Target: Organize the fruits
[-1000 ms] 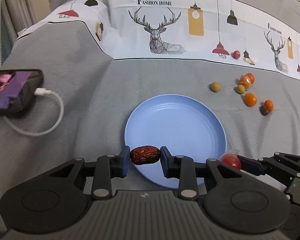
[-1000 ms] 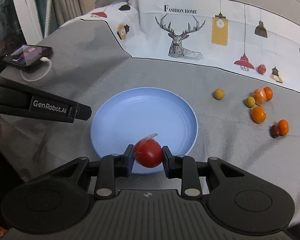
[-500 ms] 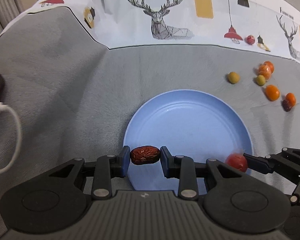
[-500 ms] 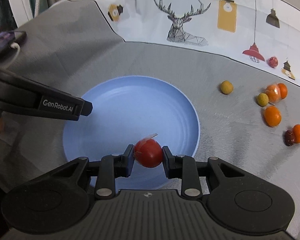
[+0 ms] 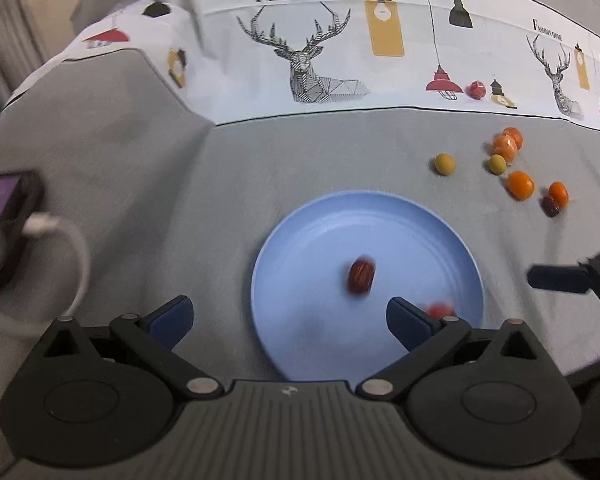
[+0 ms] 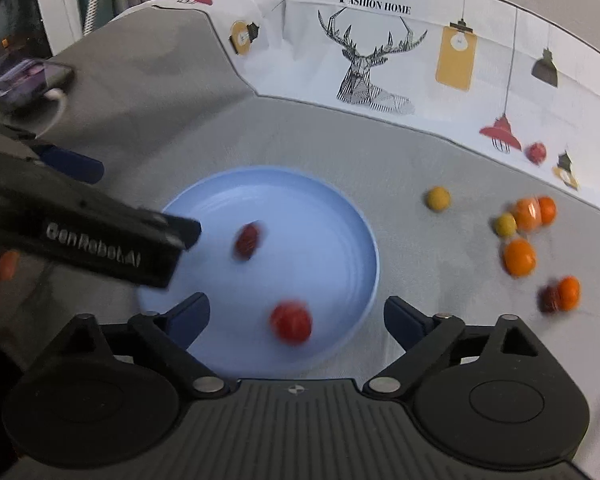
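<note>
Blue plate (image 5: 300, 240) carried a blurred date (image 5: 361, 275) and tomato (image 6: 291, 322). Your left gripper (image 5: 288, 316) and right gripper (image 6: 296, 316) were both spread wide, holding nothing.

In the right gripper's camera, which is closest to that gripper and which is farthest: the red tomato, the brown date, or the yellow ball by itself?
1. Red tomato: on the blue plate's near part, just ahead of the right gripper.
2. Brown date: farther in on the plate, leftward.
3. Lone yellow ball: on the cloth past the plate, rightward.

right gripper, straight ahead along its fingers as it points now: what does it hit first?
Likely the red tomato lying on the blue plate, right between the open right gripper fingers. Height above the plate is unclear, so it might pass over.
</note>
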`<state>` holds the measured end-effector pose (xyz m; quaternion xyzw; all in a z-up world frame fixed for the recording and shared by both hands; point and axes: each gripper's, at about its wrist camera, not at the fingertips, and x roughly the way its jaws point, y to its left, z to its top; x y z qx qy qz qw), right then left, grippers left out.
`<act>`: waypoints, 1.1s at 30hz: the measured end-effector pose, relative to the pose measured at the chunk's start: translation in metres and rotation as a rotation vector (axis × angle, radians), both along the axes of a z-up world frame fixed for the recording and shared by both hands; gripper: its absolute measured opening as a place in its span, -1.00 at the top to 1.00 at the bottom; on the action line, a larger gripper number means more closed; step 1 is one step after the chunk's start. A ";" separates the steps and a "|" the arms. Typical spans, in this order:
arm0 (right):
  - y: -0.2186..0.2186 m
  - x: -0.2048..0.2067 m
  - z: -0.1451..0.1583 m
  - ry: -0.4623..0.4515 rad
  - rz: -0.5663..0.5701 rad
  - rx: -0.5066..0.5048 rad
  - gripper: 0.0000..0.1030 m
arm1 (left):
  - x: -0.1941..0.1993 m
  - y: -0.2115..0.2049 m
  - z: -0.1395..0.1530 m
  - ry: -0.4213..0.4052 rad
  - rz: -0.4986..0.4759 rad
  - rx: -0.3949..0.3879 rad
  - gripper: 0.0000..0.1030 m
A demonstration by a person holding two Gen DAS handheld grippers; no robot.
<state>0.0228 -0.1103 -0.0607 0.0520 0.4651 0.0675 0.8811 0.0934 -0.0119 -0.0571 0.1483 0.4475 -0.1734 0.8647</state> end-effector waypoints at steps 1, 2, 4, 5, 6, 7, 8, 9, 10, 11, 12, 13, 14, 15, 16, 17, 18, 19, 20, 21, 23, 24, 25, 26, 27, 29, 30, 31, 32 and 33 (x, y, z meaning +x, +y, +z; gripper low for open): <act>0.004 -0.009 0.003 0.013 -0.001 -0.001 -0.93 | -0.007 0.003 0.002 0.010 0.011 -0.002 -0.99; 0.008 -0.019 0.005 0.024 0.002 -0.003 -0.93 | -0.013 0.006 0.003 0.024 0.020 -0.005 -0.99; 0.017 -0.035 0.007 0.046 0.002 -0.008 -0.94 | -0.026 0.012 0.005 0.052 0.023 -0.010 -0.99; 0.020 -0.041 0.008 0.055 -0.003 -0.009 -0.94 | -0.034 0.014 0.006 0.062 0.023 -0.007 -0.99; 0.022 -0.049 0.010 0.061 -0.016 -0.010 -0.94 | -0.040 0.017 0.006 0.066 0.022 -0.004 -0.99; 0.022 -0.054 0.011 0.062 -0.029 -0.014 -0.95 | -0.047 0.019 0.008 0.067 0.021 0.000 -0.99; 0.022 -0.059 0.013 0.057 -0.045 -0.024 -0.95 | -0.054 0.021 0.009 0.067 0.020 0.004 -0.99; 0.021 -0.063 0.015 0.049 -0.061 -0.034 -0.95 | -0.060 0.022 0.011 0.064 0.018 0.007 -0.99; 0.020 -0.065 0.018 0.039 -0.076 -0.041 -0.95 | -0.066 0.023 0.012 0.059 0.017 0.011 -0.99; 0.018 -0.067 0.021 0.028 -0.089 -0.047 -0.95 | -0.072 0.025 0.015 0.054 0.017 0.014 -0.99; 0.016 -0.069 0.025 0.013 -0.104 -0.051 -0.95 | -0.077 0.026 0.017 0.049 0.018 0.015 -0.99; 0.015 -0.071 0.028 -0.001 -0.118 -0.053 -0.96 | -0.082 0.027 0.019 0.045 0.019 0.013 -0.99; 0.014 -0.074 0.032 -0.014 -0.127 -0.054 -0.96 | -0.087 0.028 0.021 0.040 0.022 0.012 -0.99; 0.014 -0.077 0.035 -0.024 -0.129 -0.058 -0.98 | -0.091 0.029 0.024 0.034 0.025 0.008 -0.99; 0.013 -0.079 0.038 -0.037 -0.132 -0.063 -0.98 | -0.094 0.032 0.026 0.026 0.035 0.001 -0.99; 0.014 -0.082 0.040 -0.049 -0.131 -0.065 -0.98 | -0.097 0.033 0.029 0.023 0.038 -0.002 -0.99; 0.016 -0.086 0.043 -0.061 -0.126 -0.067 -0.98 | -0.099 0.033 0.031 0.020 0.039 -0.004 -0.99; 0.018 -0.088 0.046 -0.071 -0.121 -0.070 -0.98 | -0.101 0.034 0.034 0.010 0.042 -0.004 -0.99; 0.019 -0.091 0.048 -0.080 -0.116 -0.073 -0.98 | -0.102 0.034 0.037 -0.001 0.046 -0.005 -0.99; 0.021 -0.095 0.049 -0.089 -0.112 -0.077 -0.98 | -0.104 0.035 0.040 -0.012 0.048 -0.006 -0.99; 0.023 -0.098 0.052 -0.101 -0.108 -0.079 -0.99 | -0.107 0.036 0.046 -0.032 0.052 -0.010 -0.99; 0.023 -0.099 0.054 -0.108 -0.108 -0.079 -0.99 | -0.109 0.036 0.049 -0.040 0.054 -0.012 -0.99; 0.023 -0.101 0.055 -0.115 -0.110 -0.079 -0.98 | -0.110 0.036 0.052 -0.047 0.055 -0.013 -0.99; 0.024 -0.103 0.057 -0.122 -0.113 -0.078 -0.98 | -0.111 0.036 0.054 -0.054 0.055 -0.012 -0.99; 0.023 -0.104 0.059 -0.129 -0.116 -0.078 -0.99 | -0.112 0.037 0.056 -0.061 0.055 -0.011 -0.99; 0.024 -0.107 0.061 -0.138 -0.122 -0.082 -0.99 | -0.115 0.038 0.060 -0.076 0.054 -0.014 -0.99; 0.024 -0.108 0.061 -0.138 -0.126 -0.087 -0.99 | -0.117 0.040 0.062 -0.082 0.053 -0.018 -0.99; 0.024 -0.108 0.062 -0.136 -0.128 -0.092 -0.99 | -0.118 0.041 0.064 -0.088 0.055 -0.022 -0.99; 0.025 -0.108 0.063 -0.141 -0.127 -0.093 -0.99 | -0.118 0.043 0.065 -0.094 0.058 -0.026 -0.99; 0.024 -0.110 0.066 -0.156 -0.129 -0.088 -0.99 | -0.119 0.043 0.065 -0.096 0.062 -0.025 -0.99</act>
